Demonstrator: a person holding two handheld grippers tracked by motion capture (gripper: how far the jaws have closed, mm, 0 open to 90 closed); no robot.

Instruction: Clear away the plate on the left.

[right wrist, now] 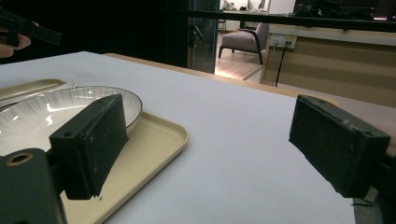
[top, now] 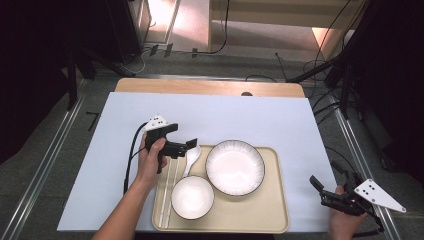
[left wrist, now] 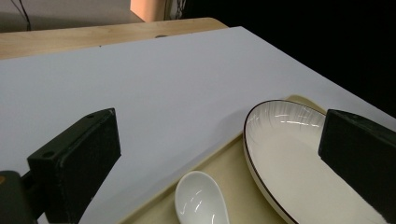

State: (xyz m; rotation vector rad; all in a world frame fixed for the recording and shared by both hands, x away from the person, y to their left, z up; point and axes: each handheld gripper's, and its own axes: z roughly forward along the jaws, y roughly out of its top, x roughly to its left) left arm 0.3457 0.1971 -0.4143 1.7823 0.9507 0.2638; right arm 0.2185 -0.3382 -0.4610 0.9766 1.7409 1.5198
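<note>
Jaws of the left gripper (top: 192, 144) stand wide apart above the far-left part of the beige tray (top: 277, 200), with nothing between them. In the left gripper view the 2 black jaws frame the white spoon (left wrist: 201, 199), whose bowl lies just below and between them, untouched. From the high view the spoon (top: 192, 157) rests on the tray just left of the large plate (top: 235, 167) and just beyond the small bowl (top: 192, 197), its handle running toward the near side. A pair of chopsticks (top: 169, 192) lies along the tray's left edge, beside the small bowl. The left hand (top: 151, 162) wraps the gripper's handle, and a cable trails down along the forearm.

The large plate has a dark rim and fine ribbing; in the left gripper view it (left wrist: 289, 158) sits to the right of the spoon, partly behind the right-hand jaw.

At the near-right corner of the white table cover (top: 200, 115) the right gripper (top: 320, 190) is held low, well apart from the tray, jaws wide open and empty. Its own view looks across the tray's corner (right wrist: 159, 140) and the large plate (right wrist: 51, 112) toward the far side, with bare white surface between the 2 jaws.
</note>
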